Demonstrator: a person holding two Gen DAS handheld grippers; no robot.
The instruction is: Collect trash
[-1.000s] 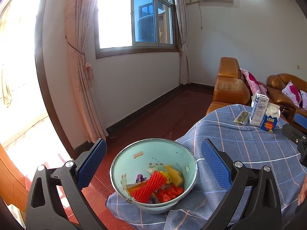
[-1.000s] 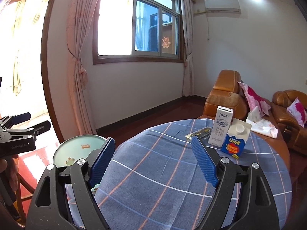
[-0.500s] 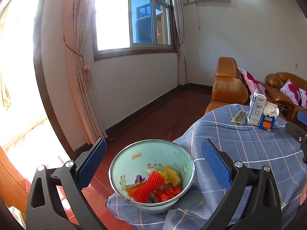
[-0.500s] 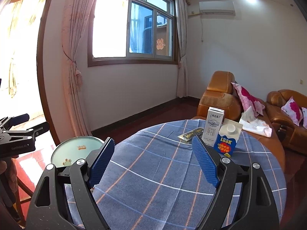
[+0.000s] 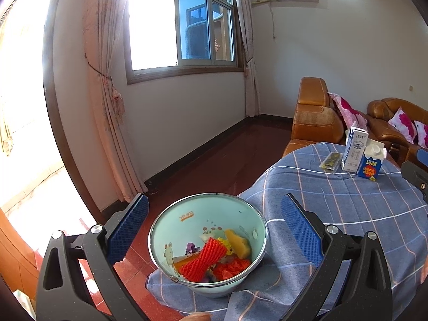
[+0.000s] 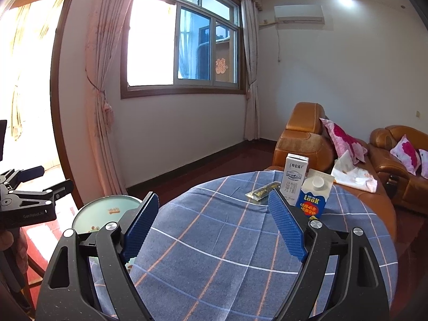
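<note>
A pale green enamel bowl (image 5: 184, 214) sits at the near left edge of the round table with the blue checked cloth (image 5: 347, 214). In it lie a red foam net (image 5: 203, 259), a yellow piece (image 5: 238, 243) and other scraps. My left gripper (image 5: 214, 199) is open, its pads on either side of the bowl and clear of it. My right gripper (image 6: 213, 195) is open above the cloth with nothing between its pads. Beyond it stand a white milk carton (image 6: 295, 182) and a blue carton (image 6: 315, 198), and a flat snack wrapper (image 6: 263, 190) lies beside them.
The bowl (image 6: 107, 211) shows at the left in the right wrist view, partly behind my finger. Brown leather sofas (image 6: 302, 139) with pink cushions stand behind the table, and a white bag (image 6: 355, 176) lies on one. Dark red floor runs to the window wall.
</note>
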